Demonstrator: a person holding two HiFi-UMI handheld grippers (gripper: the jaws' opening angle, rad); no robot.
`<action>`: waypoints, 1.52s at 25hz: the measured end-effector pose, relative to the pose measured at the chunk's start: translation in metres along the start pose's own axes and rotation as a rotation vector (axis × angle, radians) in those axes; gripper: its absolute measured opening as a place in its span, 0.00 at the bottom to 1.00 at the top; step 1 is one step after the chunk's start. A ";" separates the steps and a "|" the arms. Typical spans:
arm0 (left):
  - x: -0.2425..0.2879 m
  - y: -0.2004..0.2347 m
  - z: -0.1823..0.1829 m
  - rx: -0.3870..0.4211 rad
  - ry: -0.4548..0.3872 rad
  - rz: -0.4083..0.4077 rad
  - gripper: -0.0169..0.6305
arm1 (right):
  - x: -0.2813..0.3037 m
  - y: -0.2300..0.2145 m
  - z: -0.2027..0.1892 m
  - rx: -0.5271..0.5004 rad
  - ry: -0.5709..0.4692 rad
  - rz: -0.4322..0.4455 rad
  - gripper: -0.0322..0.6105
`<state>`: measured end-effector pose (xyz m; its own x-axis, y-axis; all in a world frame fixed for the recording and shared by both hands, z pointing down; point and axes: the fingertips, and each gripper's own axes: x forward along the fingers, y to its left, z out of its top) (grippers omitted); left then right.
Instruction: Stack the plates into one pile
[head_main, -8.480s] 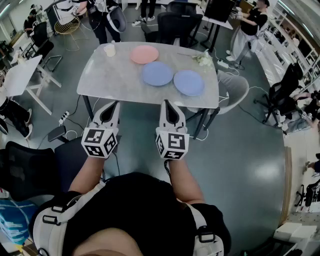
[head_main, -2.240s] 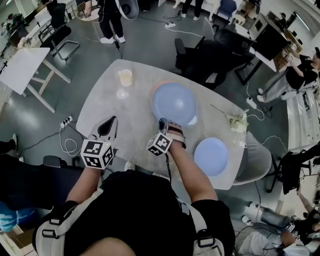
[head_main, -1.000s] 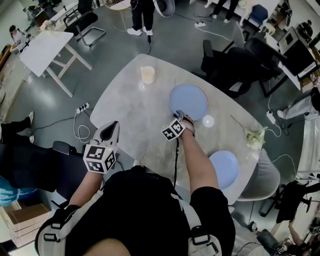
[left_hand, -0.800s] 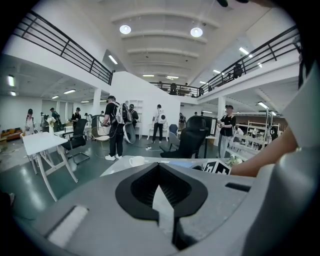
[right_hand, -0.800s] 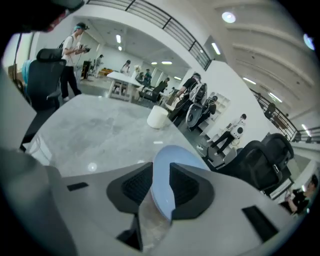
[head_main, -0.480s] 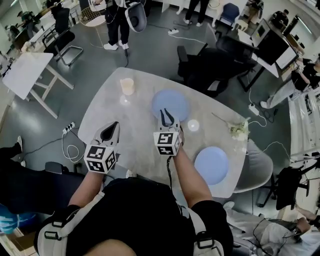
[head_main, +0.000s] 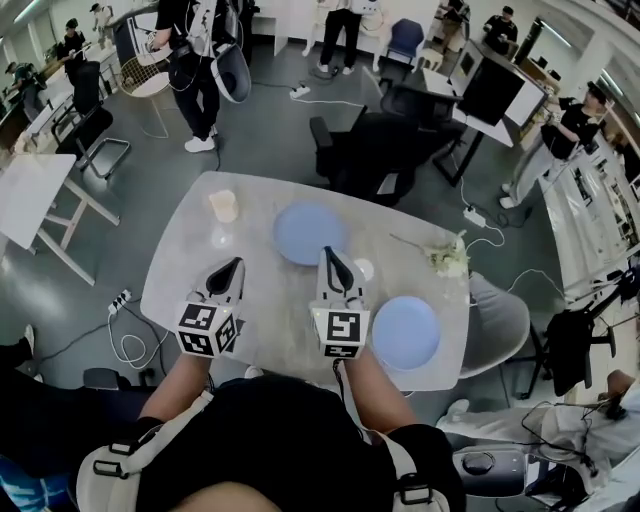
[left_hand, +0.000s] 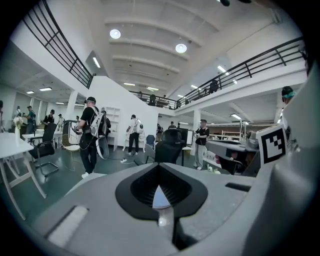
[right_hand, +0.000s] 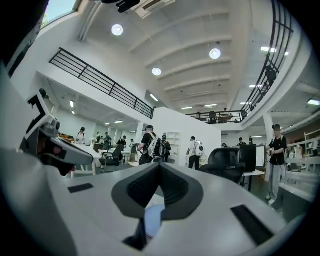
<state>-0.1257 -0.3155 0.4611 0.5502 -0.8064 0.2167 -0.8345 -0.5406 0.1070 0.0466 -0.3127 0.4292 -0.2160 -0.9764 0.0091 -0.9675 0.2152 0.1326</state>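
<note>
worktop (head_main: 172, 262): grey, marbled, with rounded corners.

cup (head_main: 223, 206): pale, upright, near the far left corner and apart from everything else.

left gripper (head_main: 232, 266): over the left half of the worktop, nearer the near edge, and pointing towards the far edge. jaws are together at the tips with nothing between them. a sliver of blue plate shows through the gap behind the tips in the left gripper view.

far plate (head_main: 305, 230): blue, round and flat, at the middle of the worktop towards the far edge. no gripper holds it. whether another plate lies under it cannot be told.

right gripper (head_main: 330, 255): just beside the left gripper, at the middle of the worktop. its tip lies over the near rim of the far plate in the head view. its jaws have just closed, and they meet with nothing between them. the right gripper view looks level across the room.

near plate (head_main: 405, 332): blue, round and flat, alone by the near right corner, well apart from the far plate and not yet stacked.

flowers (head_main: 447, 258): a small white and green sprig lying at the right edge, beyond the near plate.
</note>
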 end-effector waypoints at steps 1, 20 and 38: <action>0.001 -0.003 0.000 0.001 -0.001 -0.011 0.03 | -0.002 0.001 0.000 0.007 -0.002 -0.004 0.06; -0.003 -0.004 0.002 0.003 0.002 -0.077 0.03 | -0.004 0.036 0.000 0.031 -0.009 -0.041 0.06; 0.015 0.021 -0.009 -0.031 0.033 -0.226 0.03 | 0.013 0.064 0.006 0.005 0.006 -0.127 0.06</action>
<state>-0.1352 -0.3367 0.4754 0.7222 -0.6572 0.2155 -0.6911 -0.6983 0.1863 -0.0190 -0.3113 0.4317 -0.0908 -0.9959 -0.0018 -0.9877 0.0898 0.1276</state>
